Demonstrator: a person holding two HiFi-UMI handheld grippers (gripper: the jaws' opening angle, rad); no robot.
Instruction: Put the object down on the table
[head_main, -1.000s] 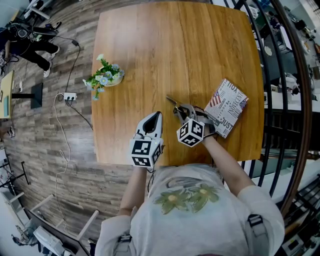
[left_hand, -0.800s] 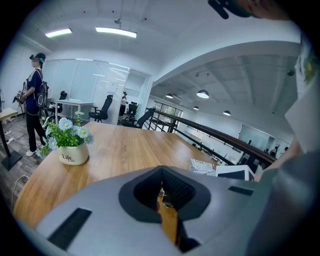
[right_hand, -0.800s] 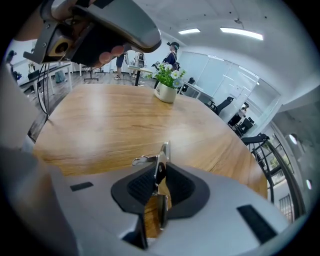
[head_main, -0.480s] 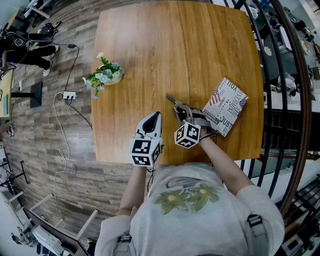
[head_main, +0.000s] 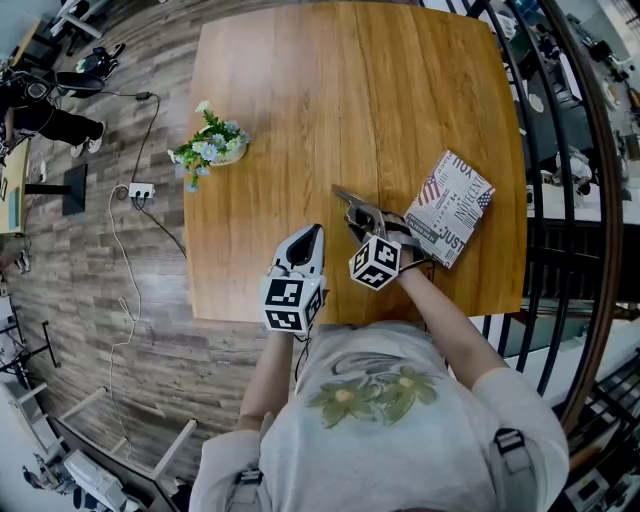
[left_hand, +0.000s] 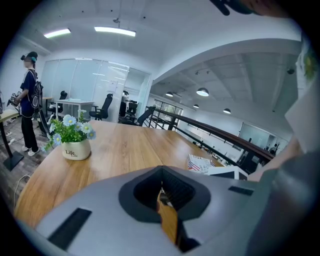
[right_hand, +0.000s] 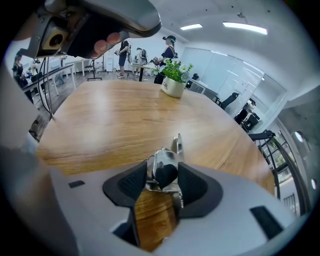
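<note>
Right gripper (right_hand: 162, 183) jaws opening around metal tool (right_hand: 165, 166); flowerpot (left_hand: 76, 149) reads "Life".

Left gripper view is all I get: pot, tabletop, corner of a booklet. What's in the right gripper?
Observer: A shiny metal tool sits between the jaws of the right gripper, which are opening.
Operator: Set down yet?
Observer: Right gripper view shows the table close beneath it; contact I can't confirm.
Operator: Where on the tabletop?
Observer: Head view: near the front edge, with the flag-print booklet just to its right.
</note>
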